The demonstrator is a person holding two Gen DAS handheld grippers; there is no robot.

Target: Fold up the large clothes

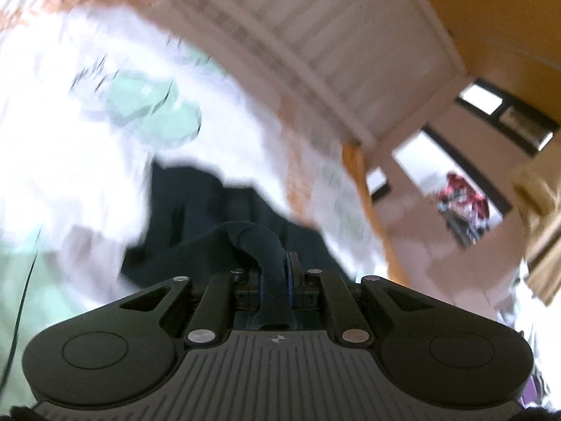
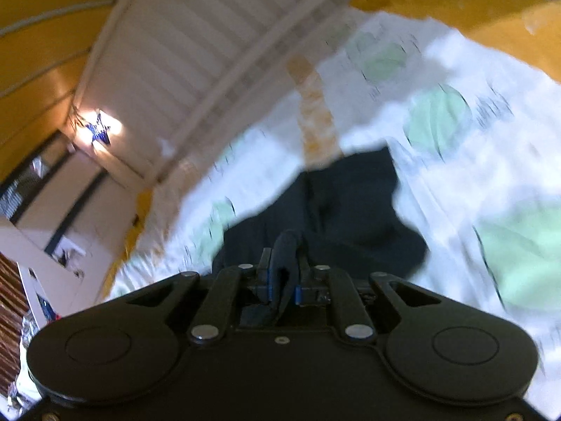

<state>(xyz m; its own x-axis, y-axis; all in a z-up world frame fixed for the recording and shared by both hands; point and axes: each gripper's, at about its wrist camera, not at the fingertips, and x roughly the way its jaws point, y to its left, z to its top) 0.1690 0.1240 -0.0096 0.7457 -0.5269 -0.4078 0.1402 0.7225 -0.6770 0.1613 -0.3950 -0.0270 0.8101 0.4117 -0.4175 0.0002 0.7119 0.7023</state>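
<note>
A dark navy garment (image 1: 196,210) hangs bunched in front of the left wrist camera over a bed. My left gripper (image 1: 277,270) is shut on a rolled edge of the garment, which runs between its jaws. In the right wrist view the same dark garment (image 2: 350,210) lies crumpled just ahead. My right gripper (image 2: 284,273) is shut on a fold of it. Both views are motion-blurred.
A white bedsheet with pale green circles (image 1: 87,161) covers the bed; it also shows in the right wrist view (image 2: 473,175). A white slatted headboard (image 1: 350,45) stands behind, against orange walls (image 2: 35,80). A window (image 1: 455,189) is at right.
</note>
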